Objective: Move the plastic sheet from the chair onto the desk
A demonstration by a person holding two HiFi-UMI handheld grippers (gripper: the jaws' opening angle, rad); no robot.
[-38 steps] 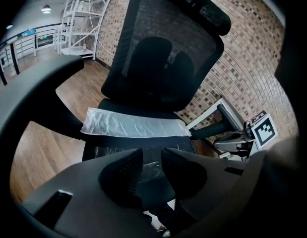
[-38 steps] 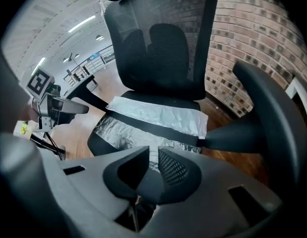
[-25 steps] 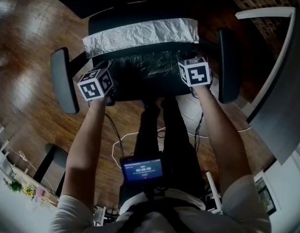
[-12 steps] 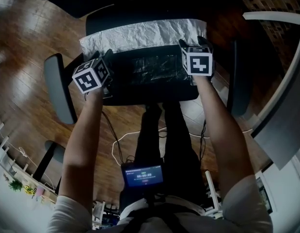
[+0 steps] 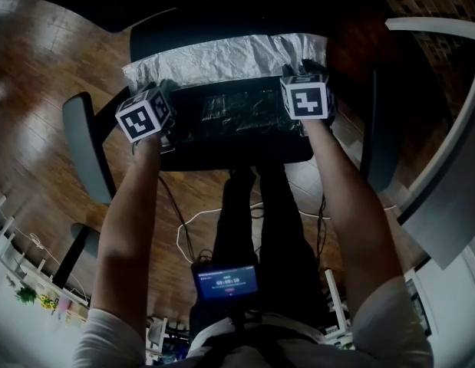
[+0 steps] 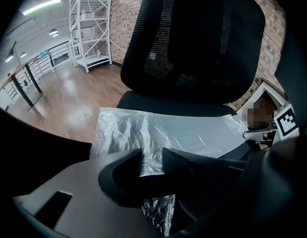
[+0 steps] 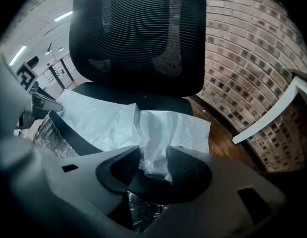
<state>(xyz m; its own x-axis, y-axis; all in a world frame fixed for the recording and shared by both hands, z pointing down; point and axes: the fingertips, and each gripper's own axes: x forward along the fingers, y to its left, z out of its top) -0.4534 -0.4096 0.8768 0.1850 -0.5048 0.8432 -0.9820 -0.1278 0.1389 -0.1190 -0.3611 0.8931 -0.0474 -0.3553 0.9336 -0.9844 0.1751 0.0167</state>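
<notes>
A crinkled plastic sheet (image 5: 222, 56) lies across the seat of a black office chair (image 5: 237, 140), its pale folded part toward the backrest. My left gripper (image 5: 166, 90) is at the sheet's left end and my right gripper (image 5: 306, 71) at its right end. In the left gripper view the jaws (image 6: 152, 157) are closing, with the sheet (image 6: 193, 133) gathered into a ridge between them. In the right gripper view the jaws (image 7: 154, 157) are also closing, with a bunched fold of the sheet (image 7: 98, 118) pinched in the gap.
Chair armrests (image 5: 84, 144) (image 5: 375, 121) flank both grippers, and the mesh backrest (image 7: 138, 33) rises just behind the sheet. A white desk (image 5: 452, 190) stands at the right, by a brick wall (image 7: 242, 58). Cables (image 5: 195, 221) lie on the wood floor under the chair.
Both grippers moved forward from the seat's front edge to the pale folded band of the sheet and now sit at its two ends.
</notes>
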